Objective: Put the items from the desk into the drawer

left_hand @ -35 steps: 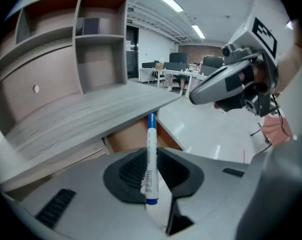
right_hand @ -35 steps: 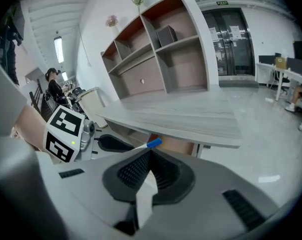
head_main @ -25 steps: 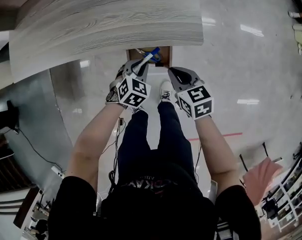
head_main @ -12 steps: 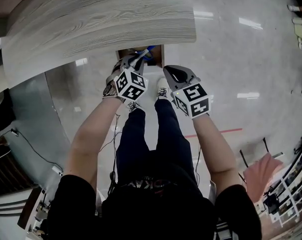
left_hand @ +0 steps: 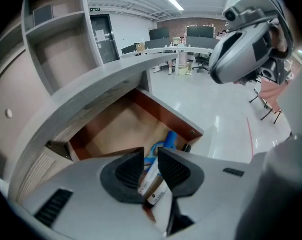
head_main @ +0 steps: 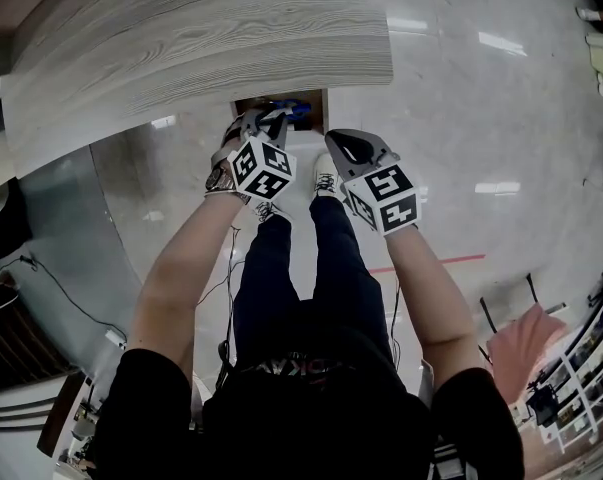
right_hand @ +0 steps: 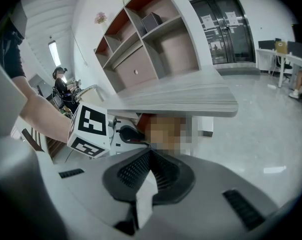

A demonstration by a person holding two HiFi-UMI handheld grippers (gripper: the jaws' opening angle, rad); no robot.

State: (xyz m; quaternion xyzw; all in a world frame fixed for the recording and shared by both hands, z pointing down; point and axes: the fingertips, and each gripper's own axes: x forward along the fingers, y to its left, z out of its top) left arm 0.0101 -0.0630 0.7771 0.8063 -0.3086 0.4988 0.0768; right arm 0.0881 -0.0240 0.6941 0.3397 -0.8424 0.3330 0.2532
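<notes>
pinching white dark-capped tube [left_hand: 154,183] over brown wooden drawer [left_hand: 110,129]: left gripper [left_hand: 151,166] | right gripper [right_hand: 149,171]: pressed together, empty | blue item [left_hand: 167,140] stowed; tube release pending

The person wore a black short-sleeved T-shirt [head_main: 281,423], dark blue trousers [head_main: 281,278] and white sneakers [head_main: 328,179]. The grey left gripper [head_main: 272,120] and right gripper [head_main: 344,147] each bore a black-and-white marker cube.
</notes>
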